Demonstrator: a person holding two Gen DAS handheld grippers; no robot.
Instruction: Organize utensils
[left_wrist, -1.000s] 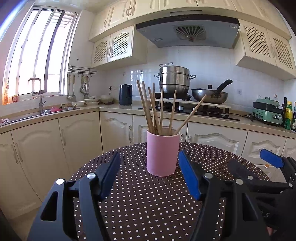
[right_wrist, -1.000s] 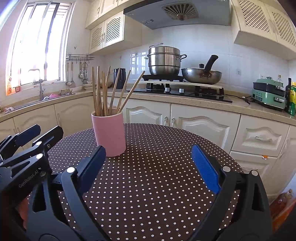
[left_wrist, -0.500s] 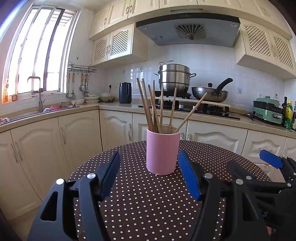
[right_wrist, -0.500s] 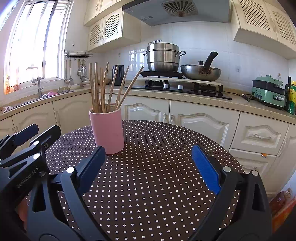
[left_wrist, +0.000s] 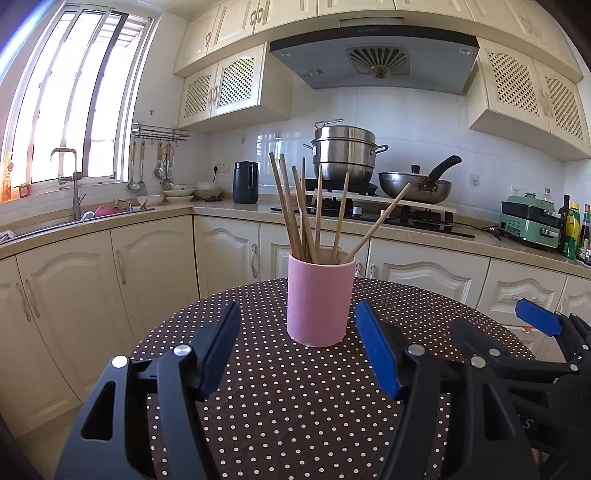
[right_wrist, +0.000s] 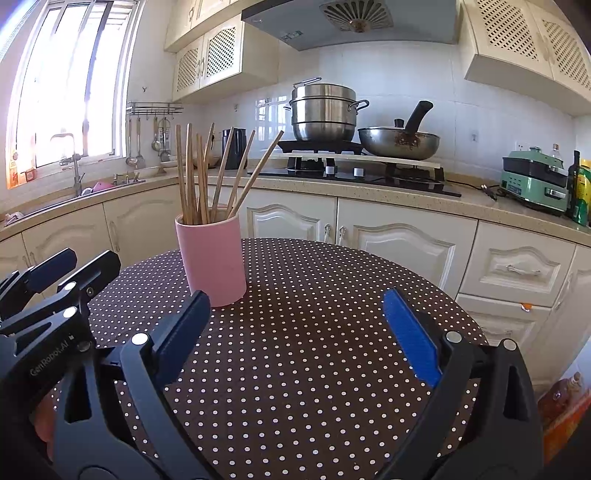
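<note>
A pink cup (left_wrist: 318, 300) stands upright on the round brown dotted table (left_wrist: 295, 398), with several wooden chopsticks (left_wrist: 306, 214) fanned out of it. My left gripper (left_wrist: 301, 347) is open just in front of the cup, nothing between its blue pads. In the right wrist view the same cup (right_wrist: 212, 258) and its chopsticks (right_wrist: 207, 173) sit to the left of my right gripper (right_wrist: 295, 328), which is open wide over bare tablecloth (right_wrist: 314, 362). The left gripper (right_wrist: 62, 269) shows at that view's left edge.
Beyond the table runs a cream kitchen counter (left_wrist: 406, 232) with a stove, a steel pot (left_wrist: 343, 155), a pan (left_wrist: 417, 184), a black kettle (left_wrist: 245, 182) and a green appliance (left_wrist: 530, 223). A sink (left_wrist: 74, 218) lies under the window at left.
</note>
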